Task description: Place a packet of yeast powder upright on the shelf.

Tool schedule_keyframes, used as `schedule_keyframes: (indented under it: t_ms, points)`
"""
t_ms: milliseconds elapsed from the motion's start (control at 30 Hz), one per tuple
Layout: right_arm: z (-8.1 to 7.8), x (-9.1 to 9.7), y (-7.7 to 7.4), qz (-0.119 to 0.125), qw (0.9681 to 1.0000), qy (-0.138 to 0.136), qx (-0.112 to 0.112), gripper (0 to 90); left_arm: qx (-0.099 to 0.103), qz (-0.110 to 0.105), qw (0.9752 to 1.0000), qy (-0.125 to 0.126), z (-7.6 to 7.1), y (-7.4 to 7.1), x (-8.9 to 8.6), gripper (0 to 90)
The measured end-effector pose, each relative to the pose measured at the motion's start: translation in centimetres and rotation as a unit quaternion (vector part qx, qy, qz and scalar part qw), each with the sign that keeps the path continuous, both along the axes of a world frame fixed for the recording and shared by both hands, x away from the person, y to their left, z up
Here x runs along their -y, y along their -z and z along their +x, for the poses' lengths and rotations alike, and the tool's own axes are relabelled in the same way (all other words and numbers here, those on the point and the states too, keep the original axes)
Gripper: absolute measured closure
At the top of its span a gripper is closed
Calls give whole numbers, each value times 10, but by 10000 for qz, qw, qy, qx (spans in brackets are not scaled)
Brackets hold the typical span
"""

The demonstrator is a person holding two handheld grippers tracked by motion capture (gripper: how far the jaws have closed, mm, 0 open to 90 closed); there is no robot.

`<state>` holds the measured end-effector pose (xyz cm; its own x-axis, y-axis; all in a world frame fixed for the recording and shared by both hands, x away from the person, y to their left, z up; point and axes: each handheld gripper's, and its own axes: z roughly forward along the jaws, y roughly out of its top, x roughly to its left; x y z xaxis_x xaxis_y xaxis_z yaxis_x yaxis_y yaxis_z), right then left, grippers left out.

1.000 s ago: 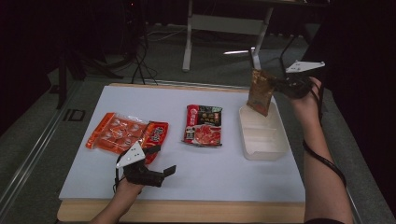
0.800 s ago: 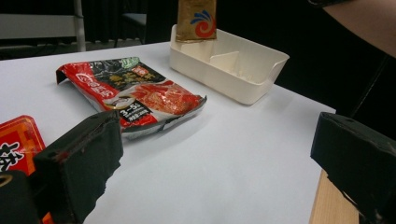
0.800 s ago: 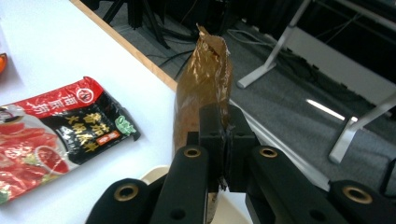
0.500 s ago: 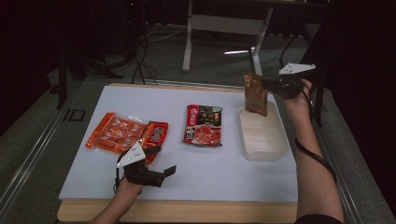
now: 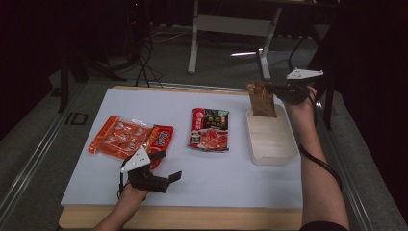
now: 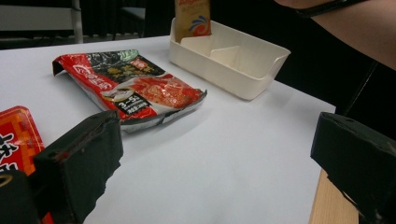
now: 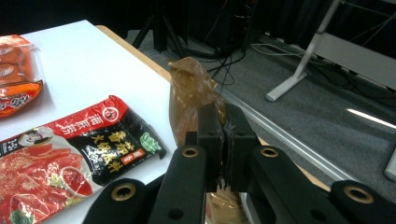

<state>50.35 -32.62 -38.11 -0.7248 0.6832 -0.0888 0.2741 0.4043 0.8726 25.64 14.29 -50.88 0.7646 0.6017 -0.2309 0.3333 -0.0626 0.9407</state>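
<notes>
The right gripper (image 5: 275, 89) hangs over the far end of the white tray (image 5: 269, 153) on the right side of the table (image 5: 250, 178), its jaws pressed together on the top edge of a brown packet (image 5: 262, 98). The packet stands upright with its lower end inside the tray's far compartment, close against the far wall. In the right gripper view the crinkled top of the packet (image 7: 189, 100) rises just beyond the closed jaws, and nothing stands between it and the tray below.

The left gripper (image 5: 161, 166) rests near the front left edge of the table with its jaws spread wide and nothing between them. Its left jaw lies right at the near corner of the orange packet (image 5: 130, 139); whether it touches I cannot tell. In the left gripper view the 2 black jaws frame bare table, with the red and black packet (image 6: 133, 86) lying flat beyond them and the tray (image 6: 243, 70) farther right.

The red and black packet (image 5: 210, 129) lies in the middle of the table, well apart from the tray and apart from the orange packet to its left.

Counted: 3 packets, 1 brown, 1 orange, 1 red and black; 1 tray, with dividers making at least 3 compartments; 2 grippers. Beyond the far edge of the table, a grey metal stand (image 5: 231, 26) and some cables (image 5: 149, 53) sit on the floor.
</notes>
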Motion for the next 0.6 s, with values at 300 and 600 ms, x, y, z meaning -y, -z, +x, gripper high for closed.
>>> schedule_keyframes:
  t_ms: [300, 600]
  points:
    - [1, 9, 21, -108, 9992, 350, -175, 863, -16, 17, 10000, 5, 0, 1, 1, 24]
    - [2, 26, 27, -27, 9945, 1010, -278, 767, -41, -33, 10000, -10, 1, 2, 1, 24]
